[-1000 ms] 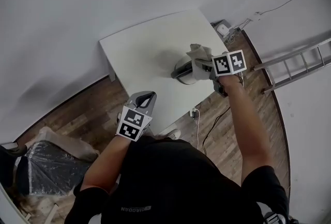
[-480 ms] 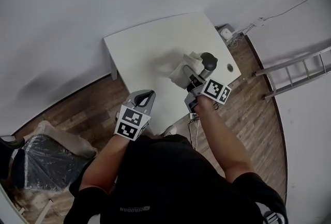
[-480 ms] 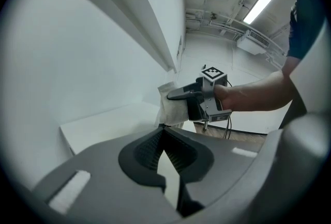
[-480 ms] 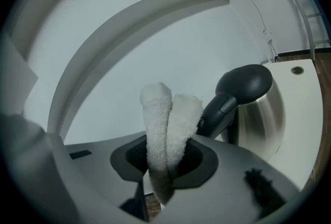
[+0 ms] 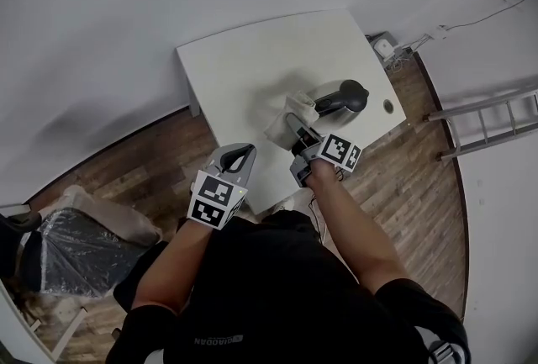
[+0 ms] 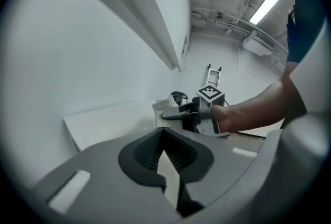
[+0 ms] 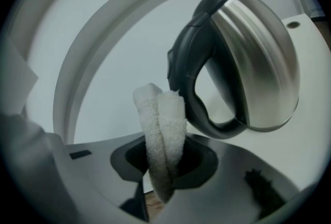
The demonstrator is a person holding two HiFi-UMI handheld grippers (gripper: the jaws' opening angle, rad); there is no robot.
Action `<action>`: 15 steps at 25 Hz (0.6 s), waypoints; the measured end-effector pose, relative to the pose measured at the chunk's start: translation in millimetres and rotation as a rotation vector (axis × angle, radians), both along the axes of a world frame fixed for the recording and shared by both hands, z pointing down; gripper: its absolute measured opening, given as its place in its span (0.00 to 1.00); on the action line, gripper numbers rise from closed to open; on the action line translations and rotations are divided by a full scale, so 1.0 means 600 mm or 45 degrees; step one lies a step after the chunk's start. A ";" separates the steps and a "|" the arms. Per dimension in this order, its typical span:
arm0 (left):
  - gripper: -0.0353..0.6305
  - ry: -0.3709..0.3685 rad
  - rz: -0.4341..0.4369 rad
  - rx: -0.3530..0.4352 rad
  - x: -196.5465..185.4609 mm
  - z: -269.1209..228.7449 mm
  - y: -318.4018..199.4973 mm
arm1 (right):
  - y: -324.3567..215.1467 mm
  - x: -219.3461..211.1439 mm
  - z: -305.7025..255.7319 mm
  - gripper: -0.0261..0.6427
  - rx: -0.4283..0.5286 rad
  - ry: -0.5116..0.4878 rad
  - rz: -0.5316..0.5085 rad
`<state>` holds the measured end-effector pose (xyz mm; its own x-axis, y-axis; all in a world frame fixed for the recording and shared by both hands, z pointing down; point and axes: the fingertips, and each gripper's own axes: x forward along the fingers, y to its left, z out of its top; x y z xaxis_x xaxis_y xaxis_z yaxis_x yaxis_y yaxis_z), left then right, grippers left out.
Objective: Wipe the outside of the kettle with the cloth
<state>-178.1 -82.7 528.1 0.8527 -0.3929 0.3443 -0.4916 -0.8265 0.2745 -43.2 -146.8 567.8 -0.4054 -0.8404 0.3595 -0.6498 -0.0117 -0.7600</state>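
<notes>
The kettle (image 7: 258, 57) is showing a brushed, shiny steel body with a dark lid and a dark looped handle (image 7: 189, 78). It is standing on its base on the white table (image 5: 244, 68), toward the table's right side, near the round hole (image 5: 387, 107) in the top. In the right gripper view it is leaning across the frame with its top at the upper left, its long axis running base to lid, and its handle is facing the right gripper (image 7: 165, 163). From the head view its dark top and handle are stretching from the cloth (image 5: 284, 120) toward the table's right edge. The right gripper is pinching the white terry cloth, which is sticking up out of the jaws as a folded roll whose top is reaching right beside the handle; whether it is touching is unclear. The left gripper (image 6: 165, 137) is hanging at the table's near edge, well apart from the kettle, its jaws closed together and gripping nothing.
</notes>
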 end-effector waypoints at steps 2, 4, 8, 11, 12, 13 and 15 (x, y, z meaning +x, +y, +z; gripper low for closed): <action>0.06 -0.003 -0.011 -0.002 0.006 0.002 -0.008 | -0.001 0.003 0.023 0.18 -0.037 -0.011 -0.012; 0.06 -0.013 -0.013 -0.011 0.012 0.006 -0.013 | 0.001 0.008 0.050 0.18 -0.096 -0.013 -0.028; 0.06 -0.019 0.005 -0.056 0.019 0.023 -0.006 | 0.017 0.004 0.110 0.18 -0.242 -0.023 -0.091; 0.06 -0.014 0.044 -0.052 0.034 0.023 0.002 | 0.028 0.006 0.144 0.18 -0.331 -0.051 -0.139; 0.06 -0.015 0.053 -0.049 0.038 0.021 0.004 | 0.031 0.009 0.152 0.18 -0.353 -0.055 -0.146; 0.06 -0.019 0.059 -0.048 0.039 0.021 0.006 | 0.033 0.014 0.158 0.18 -0.372 -0.058 -0.147; 0.06 -0.030 0.061 -0.050 0.036 0.021 0.007 | 0.038 0.026 0.171 0.18 -0.418 -0.072 -0.138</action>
<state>-156.4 -78.7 540.6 0.8615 -0.3379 0.3790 -0.4587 -0.8380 0.2956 -27.8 -123.8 670.6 -0.5131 -0.6347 0.5779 -0.6177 -0.1944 -0.7620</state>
